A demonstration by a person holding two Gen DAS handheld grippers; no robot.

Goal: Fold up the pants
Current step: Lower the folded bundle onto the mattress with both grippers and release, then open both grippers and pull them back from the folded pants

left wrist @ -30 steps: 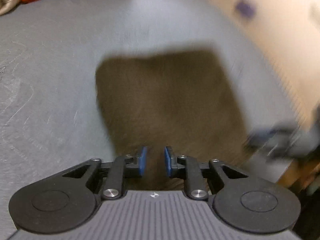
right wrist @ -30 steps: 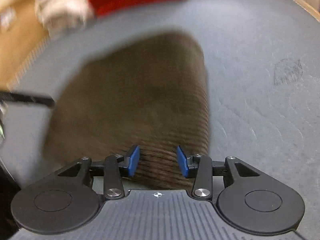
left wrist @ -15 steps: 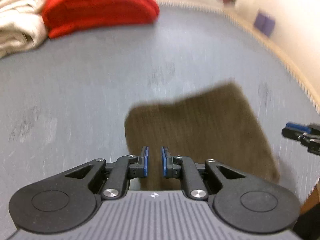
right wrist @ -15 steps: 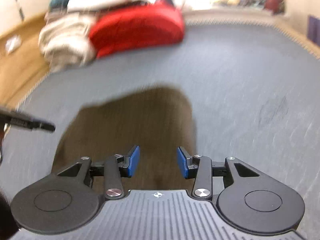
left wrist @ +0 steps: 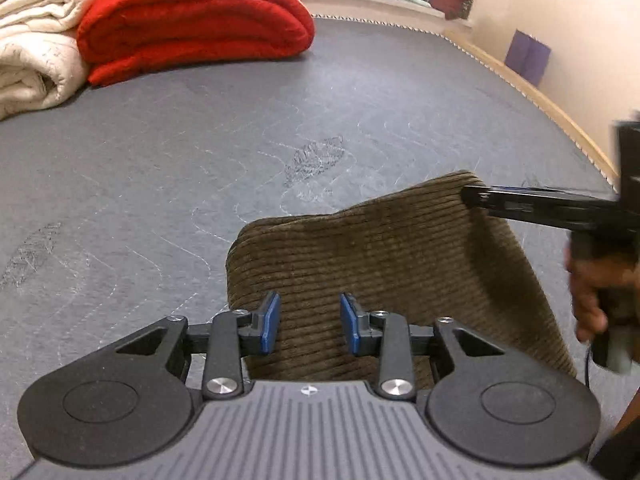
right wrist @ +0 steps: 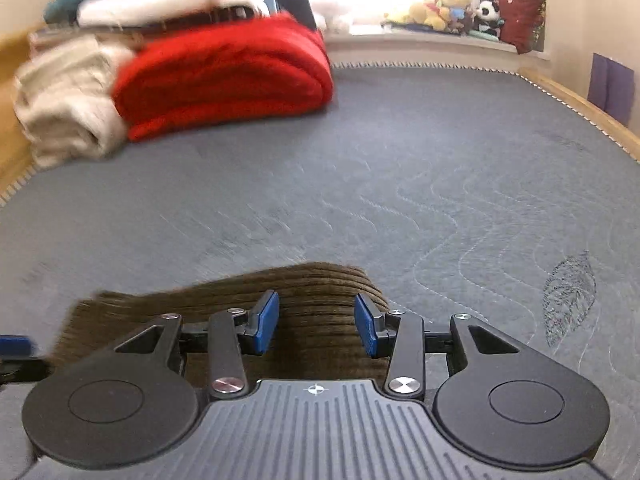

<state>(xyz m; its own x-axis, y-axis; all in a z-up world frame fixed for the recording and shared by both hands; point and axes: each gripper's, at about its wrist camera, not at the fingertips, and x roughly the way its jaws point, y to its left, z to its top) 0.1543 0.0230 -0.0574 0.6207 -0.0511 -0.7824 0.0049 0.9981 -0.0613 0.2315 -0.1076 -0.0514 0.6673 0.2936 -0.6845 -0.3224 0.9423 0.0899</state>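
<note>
The brown corduroy pants (left wrist: 392, 264) lie folded into a compact rectangle on the grey mattress (left wrist: 200, 152). My left gripper (left wrist: 308, 322) is open and empty above their near edge. My right gripper (right wrist: 316, 322) is open and empty above the far right part of the pants (right wrist: 304, 292). In the left wrist view the right gripper's fingers (left wrist: 520, 202) reach over the pants' far right corner, held by a hand (left wrist: 592, 280).
A folded red blanket (left wrist: 192, 16) and cream blankets (left wrist: 32, 52) are stacked at the mattress's far left. A wooden bed edge (left wrist: 540, 100) and wall run along the right. Stuffed toys (right wrist: 448, 8) sit on a ledge beyond the bed.
Both grippers have pulled back and tilted up, so the pants sit lower in view. My left gripper's jaws have opened wider. The right gripper now reaches over the pants' far right corner.
</note>
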